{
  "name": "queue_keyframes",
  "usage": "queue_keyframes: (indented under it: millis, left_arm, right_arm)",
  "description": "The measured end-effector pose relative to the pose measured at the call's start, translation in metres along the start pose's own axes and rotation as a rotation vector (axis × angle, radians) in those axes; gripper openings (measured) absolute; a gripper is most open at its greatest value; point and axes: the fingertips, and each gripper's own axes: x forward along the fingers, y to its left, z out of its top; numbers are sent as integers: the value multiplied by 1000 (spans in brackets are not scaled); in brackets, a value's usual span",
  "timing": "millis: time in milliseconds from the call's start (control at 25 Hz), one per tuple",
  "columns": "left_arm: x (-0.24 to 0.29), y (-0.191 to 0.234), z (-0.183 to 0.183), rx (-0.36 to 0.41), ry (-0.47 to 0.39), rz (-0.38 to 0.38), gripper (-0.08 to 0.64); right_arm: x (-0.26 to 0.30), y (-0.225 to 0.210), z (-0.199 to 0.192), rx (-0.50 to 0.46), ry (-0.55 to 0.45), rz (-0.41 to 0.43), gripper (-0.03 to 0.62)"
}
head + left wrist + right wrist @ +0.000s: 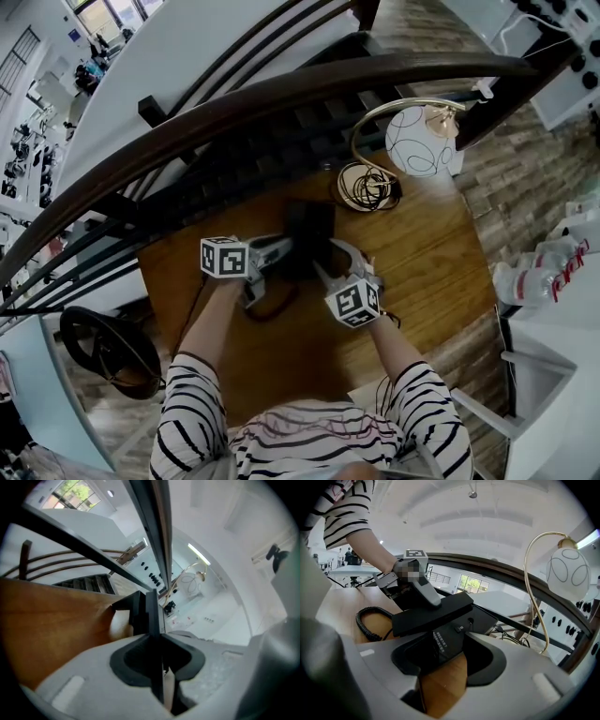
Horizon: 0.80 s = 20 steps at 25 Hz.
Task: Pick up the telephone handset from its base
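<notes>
A black telephone sits mid-table on the wooden table. My left gripper comes at it from the left. It is shut on the black handset, which shows edge-on as a thin slab between the pads. In the right gripper view the handset lies tilted over the base, with the left gripper on its near end. My right gripper straddles the base's near corner, its jaws wide and against the sides. A coiled cord trails left.
A brass lamp with a white globe and a bundled cable stand behind the phone at the right. A dark curved railing runs along the table's far edge. Water bottles lie off the table to the right.
</notes>
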Motion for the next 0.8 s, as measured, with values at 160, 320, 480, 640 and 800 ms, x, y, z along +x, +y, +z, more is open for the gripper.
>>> queue_keyframes:
  millis: [160, 320, 480, 640, 800]
  left_arm:
    - [-2, -10, -3, 51, 15, -4, 71]
    - [-9, -19, 0, 60, -14, 0, 71]
    - [-22, -30, 3, 76, -48, 7, 71]
    - [-35, -42, 6, 90, -81, 17, 71]
    - [-49, -60, 6, 109, -119, 25, 71]
  right_arm:
    - [0, 0, 0, 7, 4, 0, 207]
    - [-1, 0, 2, 37, 6, 3, 209]
    - [-3, 2, 4, 80, 10, 3, 212]
    - [-12, -3, 5, 166, -3, -6, 156]
    - [-33, -5, 15, 187, -35, -17, 192]
